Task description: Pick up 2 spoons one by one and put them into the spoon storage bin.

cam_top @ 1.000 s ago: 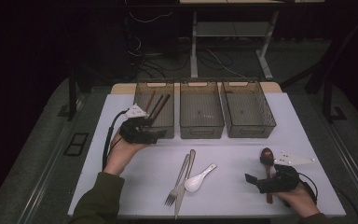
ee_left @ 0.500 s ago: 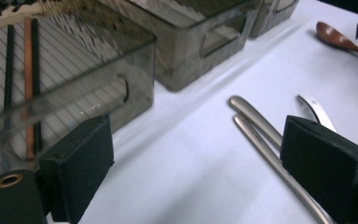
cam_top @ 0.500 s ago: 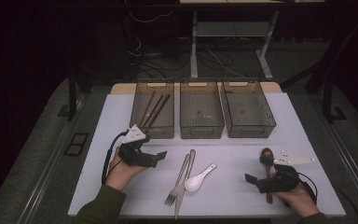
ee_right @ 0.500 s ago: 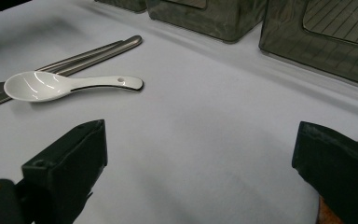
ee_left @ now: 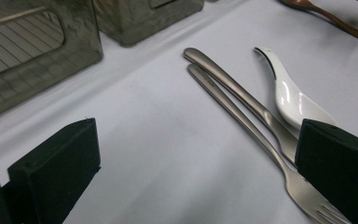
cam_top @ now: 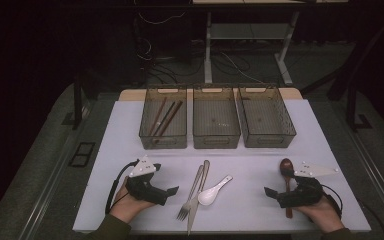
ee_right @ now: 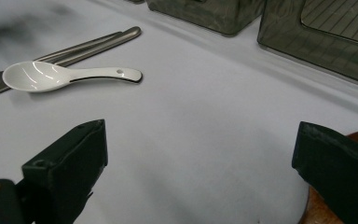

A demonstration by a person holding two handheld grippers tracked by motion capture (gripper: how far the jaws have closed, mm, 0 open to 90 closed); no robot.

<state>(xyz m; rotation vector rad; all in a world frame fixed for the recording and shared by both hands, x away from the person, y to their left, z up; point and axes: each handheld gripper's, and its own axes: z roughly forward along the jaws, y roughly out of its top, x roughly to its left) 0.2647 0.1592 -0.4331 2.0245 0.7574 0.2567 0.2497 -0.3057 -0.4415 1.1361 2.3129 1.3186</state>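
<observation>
Left gripper [cam_top: 172, 190]: held low over the white table [cam_top: 115, 130] at the near left, jaws spread wide and grasping nothing, pointing right toward the cutlery; in the left gripper view its two black jaws stand well apart with bare tabletop between them
Right gripper [cam_top: 269, 192]: held at the near right, jaws parted and empty, pointing left; in the right gripper view the wide gap between its jaws frames bare table
Fork [cam_top: 191, 193]: lies flat at the near centre of the table, tines toward the person, just right of the left gripper's tips; the left gripper view shows its tines beside the right-hand jaw
Knife [cam_top: 200, 189]: lies alongside the fork, touching or almost touching it, handle toward the bins
White spoon [cam_top: 213, 191]: ceramic, just right of the fork and knife, bowl near, handle angled far and right
Wooden spoon [cam_top: 286, 172]: dark brown, at the near right, bowl toward the bins, its handle running under the right gripper; whether the gripper touches it cannot be told
Left bin [cam_top: 163, 140]: far left of three clear bins in a row, with brown chopsticks [cam_top: 166, 118] lying inside
Middle bin [cam_top: 216, 140]: between the other two
Right bin [cam_top: 270, 137]: far right of the row
</observation>
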